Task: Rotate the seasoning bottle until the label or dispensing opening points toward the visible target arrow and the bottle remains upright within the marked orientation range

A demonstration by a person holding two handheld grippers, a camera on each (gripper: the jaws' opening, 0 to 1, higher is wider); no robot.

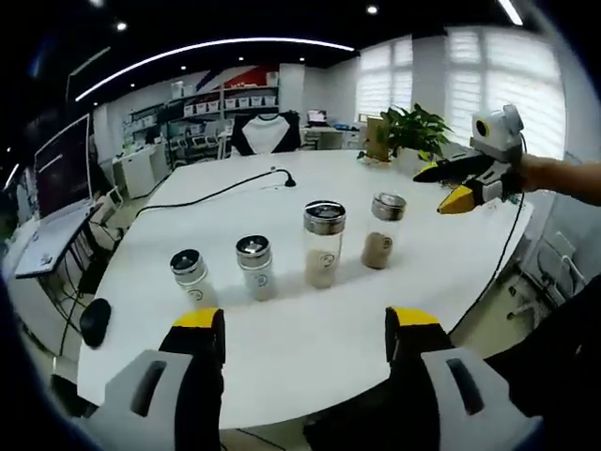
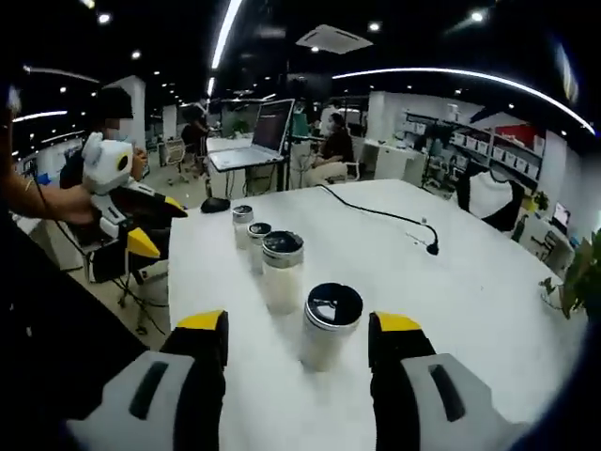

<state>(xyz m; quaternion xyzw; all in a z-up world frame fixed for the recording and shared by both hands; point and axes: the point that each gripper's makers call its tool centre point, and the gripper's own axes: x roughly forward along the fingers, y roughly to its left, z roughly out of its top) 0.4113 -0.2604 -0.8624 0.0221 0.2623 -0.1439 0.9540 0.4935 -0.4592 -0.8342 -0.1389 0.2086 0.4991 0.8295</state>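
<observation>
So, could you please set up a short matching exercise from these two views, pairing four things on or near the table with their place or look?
Things:
1. tallest bottle
2. black mouse
3. potted plant
4. black cable

Descriptions:
A. at the table's far edge, green leaves
B. second from the right in the left gripper view's row
C. trails across the white table
D. by the table's left edge

Pairs: 1-B, 2-D, 3-A, 4-C

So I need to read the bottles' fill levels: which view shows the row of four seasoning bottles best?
The left gripper view: the four seasoning bottles stand side by side, each body visible from the side on the white table. In the right gripper view the row runs away from the camera, so nearer bottles overlap farther ones.
</observation>
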